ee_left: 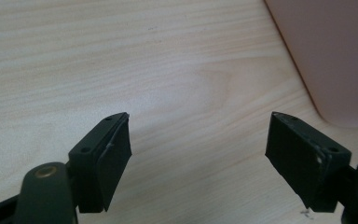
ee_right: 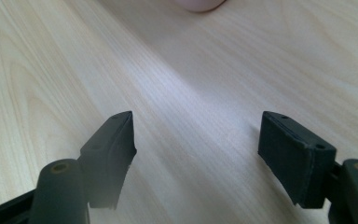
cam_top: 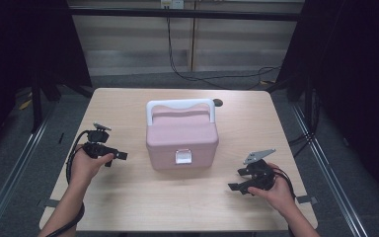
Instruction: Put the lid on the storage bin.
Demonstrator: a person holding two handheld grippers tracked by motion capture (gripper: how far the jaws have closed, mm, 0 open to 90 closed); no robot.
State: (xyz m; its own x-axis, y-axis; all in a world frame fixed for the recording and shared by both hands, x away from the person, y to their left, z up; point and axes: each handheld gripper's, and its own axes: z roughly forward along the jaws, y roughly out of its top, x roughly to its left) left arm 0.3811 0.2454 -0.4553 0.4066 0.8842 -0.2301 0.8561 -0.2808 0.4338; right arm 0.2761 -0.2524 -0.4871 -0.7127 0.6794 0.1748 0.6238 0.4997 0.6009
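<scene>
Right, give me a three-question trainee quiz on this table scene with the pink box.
1. True or false: the left gripper is shut on the white handle of the pink box.
2. Which way does the white latch on the box face? A) toward the person B) away from the person C) toward the right gripper
3. Fill in: both grippers' jaws stand ____ with only the wooden table between them.

Key: 1 false; 2 A; 3 open
</scene>
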